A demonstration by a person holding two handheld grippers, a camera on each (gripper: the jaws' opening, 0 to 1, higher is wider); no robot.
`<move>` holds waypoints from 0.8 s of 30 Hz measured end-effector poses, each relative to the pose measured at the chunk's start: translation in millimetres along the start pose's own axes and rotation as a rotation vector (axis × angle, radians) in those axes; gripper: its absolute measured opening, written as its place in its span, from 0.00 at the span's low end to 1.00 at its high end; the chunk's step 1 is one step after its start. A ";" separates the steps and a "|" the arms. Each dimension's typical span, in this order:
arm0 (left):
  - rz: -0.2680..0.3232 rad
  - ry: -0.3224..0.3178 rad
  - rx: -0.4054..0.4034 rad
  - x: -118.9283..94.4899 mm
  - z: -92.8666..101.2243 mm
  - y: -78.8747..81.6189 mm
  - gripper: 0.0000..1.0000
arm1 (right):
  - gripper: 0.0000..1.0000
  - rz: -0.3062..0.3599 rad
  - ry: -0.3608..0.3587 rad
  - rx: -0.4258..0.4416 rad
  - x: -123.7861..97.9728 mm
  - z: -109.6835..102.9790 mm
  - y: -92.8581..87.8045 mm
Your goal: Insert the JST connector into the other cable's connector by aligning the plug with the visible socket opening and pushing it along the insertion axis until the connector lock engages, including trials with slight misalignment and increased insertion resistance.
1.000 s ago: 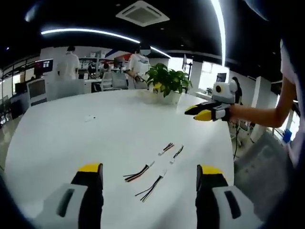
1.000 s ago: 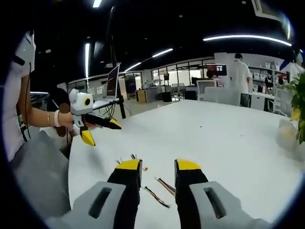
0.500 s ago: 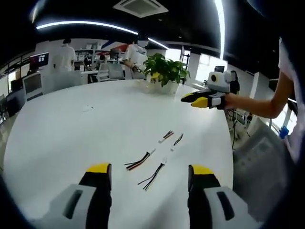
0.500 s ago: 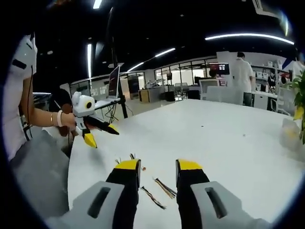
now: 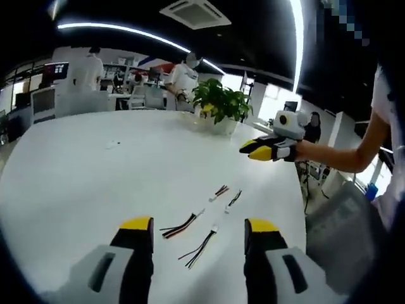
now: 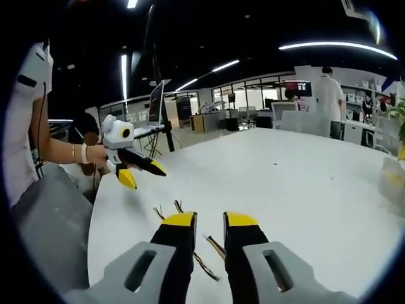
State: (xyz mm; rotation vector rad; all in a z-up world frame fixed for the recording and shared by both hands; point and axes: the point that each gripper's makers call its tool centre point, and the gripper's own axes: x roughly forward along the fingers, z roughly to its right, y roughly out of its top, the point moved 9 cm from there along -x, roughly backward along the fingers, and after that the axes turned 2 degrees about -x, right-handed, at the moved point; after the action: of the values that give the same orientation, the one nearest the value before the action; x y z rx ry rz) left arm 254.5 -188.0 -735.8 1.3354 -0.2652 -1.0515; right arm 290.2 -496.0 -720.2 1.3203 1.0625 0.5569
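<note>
1. While nothing is yet grasped, the left gripper (image 5: 197, 231) hovers above the white tabletop (image 5: 82, 164) with its jaws spread wide.
2. Between and just beyond those jaws lie 4 short cables: a red-and-black lead (image 5: 179, 227), a black lead (image 5: 199, 247), and 2 shorter pigtails (image 5: 226, 195) farther off, all apart, none mated.
3. To the right, the right gripper (image 5: 251, 149) hangs in the air over the tabletop edge; in its own view its jaws stand nearly together, pinching nothing.
4. Judging by looks, these wires are light and floppy, the white housings tiny and rigid; pinch each at its housing, not the wire.
</note>
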 end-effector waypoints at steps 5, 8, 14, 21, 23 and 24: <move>0.019 0.002 -0.011 5.3 -7.2 2.6 0.50 | 0.12 -0.007 0.012 0.004 4.3 2.0 -3.0; 0.013 -0.015 -0.043 10.8 -11.6 0.5 0.48 | 0.11 -0.020 0.019 -0.006 7.4 4.2 -5.5; 0.027 -0.001 -0.043 17.5 -21.5 0.9 0.50 | 0.10 -0.014 0.035 -0.004 11.5 7.4 -7.4; 0.021 -0.002 -0.040 17.3 -29.2 -1.7 0.50 | 0.11 -0.030 0.052 -0.002 16.7 10.0 -12.0; 0.016 0.001 -0.036 17.7 -32.1 -2.5 0.50 | 0.10 -0.034 0.061 0.000 18.2 9.9 -13.0; 0.017 0.002 -0.037 18.5 -33.7 -2.8 0.50 | 0.11 -0.035 0.063 0.000 19.1 9.9 -13.5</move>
State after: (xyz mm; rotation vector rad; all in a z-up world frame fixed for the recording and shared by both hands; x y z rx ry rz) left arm 286.7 -179.1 -755.0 1.2990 -0.2539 -1.0365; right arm 304.3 -487.8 -739.7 1.2885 1.1357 0.5754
